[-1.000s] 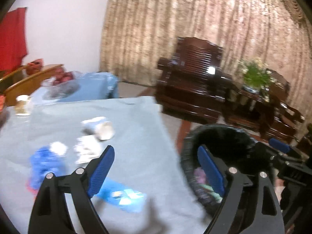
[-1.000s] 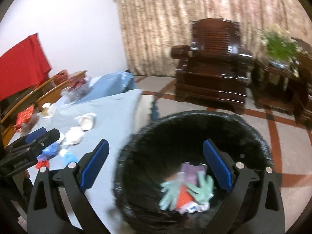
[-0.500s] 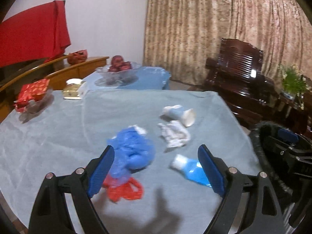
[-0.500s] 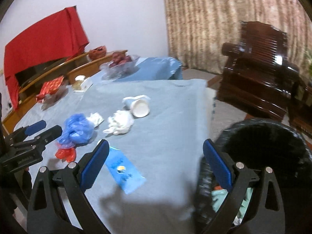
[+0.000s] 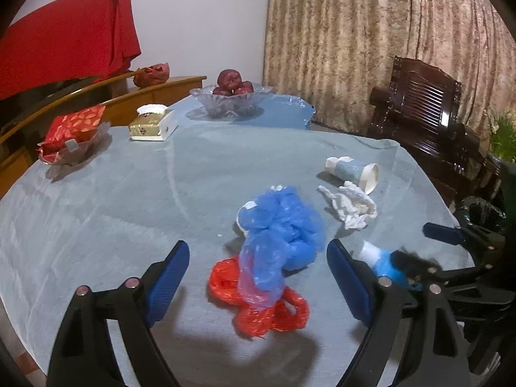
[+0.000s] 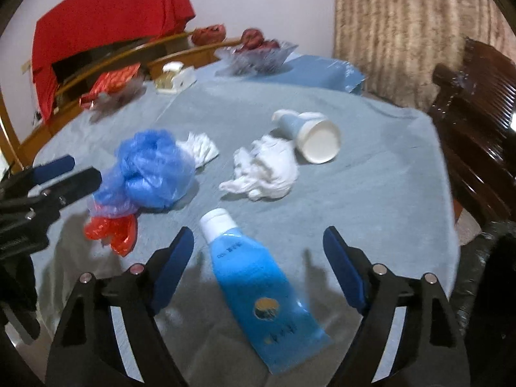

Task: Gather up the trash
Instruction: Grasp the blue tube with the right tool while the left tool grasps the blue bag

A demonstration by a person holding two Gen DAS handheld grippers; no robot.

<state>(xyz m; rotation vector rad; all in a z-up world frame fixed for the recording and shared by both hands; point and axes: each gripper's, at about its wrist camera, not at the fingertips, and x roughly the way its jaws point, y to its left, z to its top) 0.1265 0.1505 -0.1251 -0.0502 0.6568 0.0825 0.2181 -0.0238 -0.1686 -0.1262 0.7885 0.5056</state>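
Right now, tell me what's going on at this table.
A person is clearing trash with a handheld gripper in each hand. The right gripper hangs over the blue tube, which lies between its fingers untouched; they have just been closing. The left gripper is open above the blue plastic bag and red plastic bag. A paper cup and crumpled tissue lie on the tablecloth.
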